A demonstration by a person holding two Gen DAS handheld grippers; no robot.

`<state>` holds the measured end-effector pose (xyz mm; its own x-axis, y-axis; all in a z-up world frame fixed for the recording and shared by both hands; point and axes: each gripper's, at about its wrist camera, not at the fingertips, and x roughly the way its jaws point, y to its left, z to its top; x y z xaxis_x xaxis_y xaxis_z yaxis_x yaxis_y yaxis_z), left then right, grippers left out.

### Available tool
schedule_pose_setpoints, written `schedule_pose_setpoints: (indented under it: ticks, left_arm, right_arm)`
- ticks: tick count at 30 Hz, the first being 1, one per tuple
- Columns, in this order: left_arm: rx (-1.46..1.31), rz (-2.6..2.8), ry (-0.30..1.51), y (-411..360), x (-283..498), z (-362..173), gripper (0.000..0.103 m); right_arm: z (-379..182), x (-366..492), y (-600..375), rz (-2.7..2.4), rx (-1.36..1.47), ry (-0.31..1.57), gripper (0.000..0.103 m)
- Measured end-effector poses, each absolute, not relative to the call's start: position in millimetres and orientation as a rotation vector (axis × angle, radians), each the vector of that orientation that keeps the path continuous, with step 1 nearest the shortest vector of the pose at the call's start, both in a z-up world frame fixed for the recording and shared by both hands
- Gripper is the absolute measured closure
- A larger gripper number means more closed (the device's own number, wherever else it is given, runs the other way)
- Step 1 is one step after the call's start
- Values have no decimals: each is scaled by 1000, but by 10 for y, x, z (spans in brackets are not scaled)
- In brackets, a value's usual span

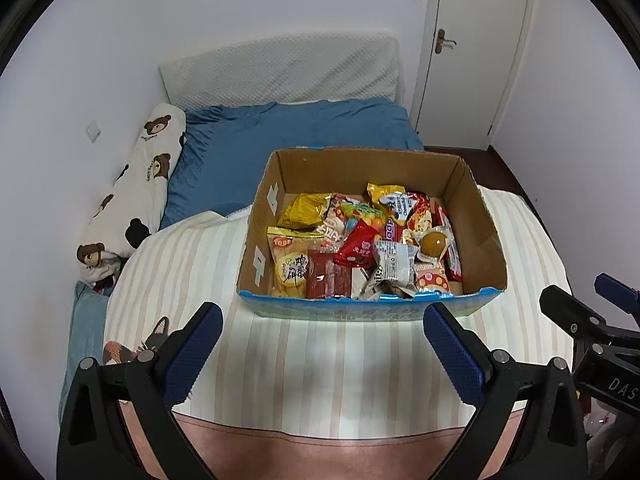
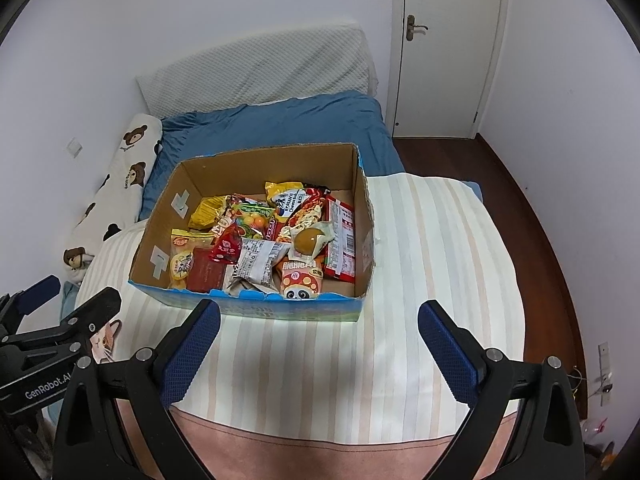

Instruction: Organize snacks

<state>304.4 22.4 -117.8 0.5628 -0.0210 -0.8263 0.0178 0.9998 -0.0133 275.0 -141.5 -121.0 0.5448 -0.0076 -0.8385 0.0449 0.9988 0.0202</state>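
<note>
An open cardboard box (image 1: 486, 236) with a blue printed outside sits on the striped bedspread; it also shows in the right wrist view (image 2: 362, 208). It holds several snack packets (image 1: 360, 244), among them a yellow bag (image 1: 302, 210), a red pack (image 2: 340, 240) and a brown egg in a clear wrap (image 2: 308, 240). My left gripper (image 1: 322, 322) is open and empty, just in front of the box. My right gripper (image 2: 318, 320) is open and empty, near the box's front wall. The right gripper also shows in the left wrist view (image 1: 588, 300) at the right edge.
The bed has a striped cream cover (image 2: 420, 280), a blue quilt (image 1: 280, 132) behind the box and a bear-print pillow (image 1: 136, 192) along the left wall. A white door (image 2: 444, 40) stands at the back right. Dark wood floor (image 2: 532, 208) lies right of the bed.
</note>
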Motion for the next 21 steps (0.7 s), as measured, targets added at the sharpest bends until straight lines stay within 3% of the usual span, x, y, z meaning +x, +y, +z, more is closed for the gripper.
schedule_pose_setpoints:
  ticks: [21]
  left_arm:
    - [-23,-7,953,258,2975,-1096,0]
  right_arm:
    - [-1111,2684,-1407,-39,50,980,2]
